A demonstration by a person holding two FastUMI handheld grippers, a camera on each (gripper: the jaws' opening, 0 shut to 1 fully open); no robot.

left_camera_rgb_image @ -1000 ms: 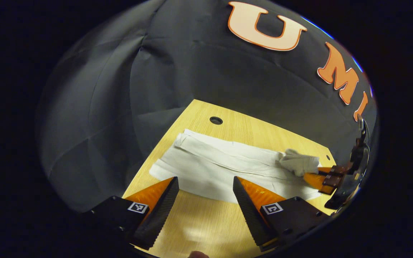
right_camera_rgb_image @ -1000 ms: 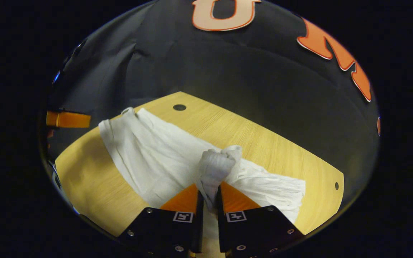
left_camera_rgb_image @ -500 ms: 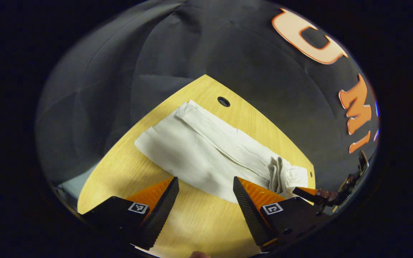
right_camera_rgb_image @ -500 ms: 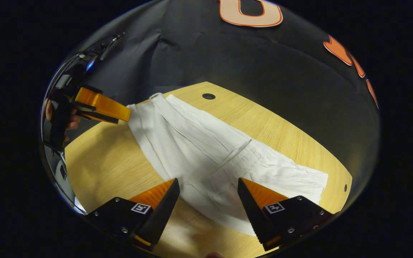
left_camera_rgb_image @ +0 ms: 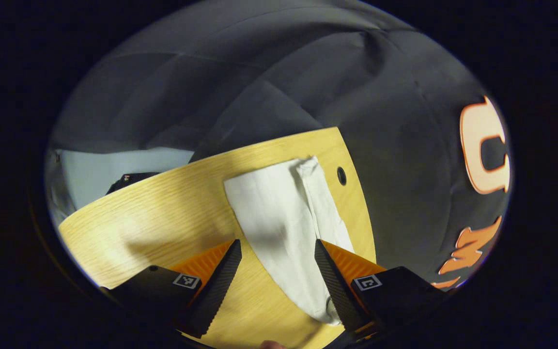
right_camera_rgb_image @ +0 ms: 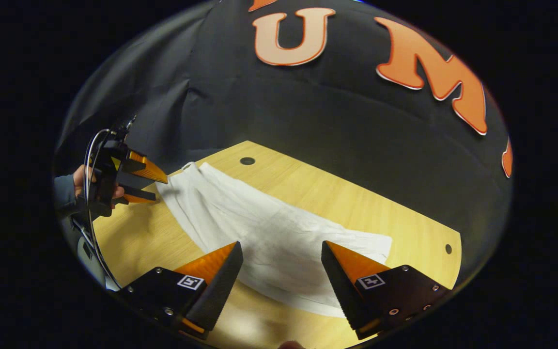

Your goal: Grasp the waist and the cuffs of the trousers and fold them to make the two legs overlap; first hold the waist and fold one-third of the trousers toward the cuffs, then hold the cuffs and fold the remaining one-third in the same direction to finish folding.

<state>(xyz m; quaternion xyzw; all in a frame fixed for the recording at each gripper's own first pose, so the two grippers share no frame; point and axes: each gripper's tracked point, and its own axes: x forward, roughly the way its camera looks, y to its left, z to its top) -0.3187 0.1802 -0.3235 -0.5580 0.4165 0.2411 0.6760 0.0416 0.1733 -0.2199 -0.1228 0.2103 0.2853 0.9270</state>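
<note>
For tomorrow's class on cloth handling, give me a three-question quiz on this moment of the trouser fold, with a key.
1. True or false: the right tool is shut on the white trousers.
2. Multiple choice: the trousers lie on A) a wooden table, B) a metal tray, C) the floor.
3. Fill in: in the right gripper view, the left tool is near the trousers' ___ end, the end toward the table's round hole.

Key: 1 false, its jaws are apart and empty. 2 A. 3 far.
</note>
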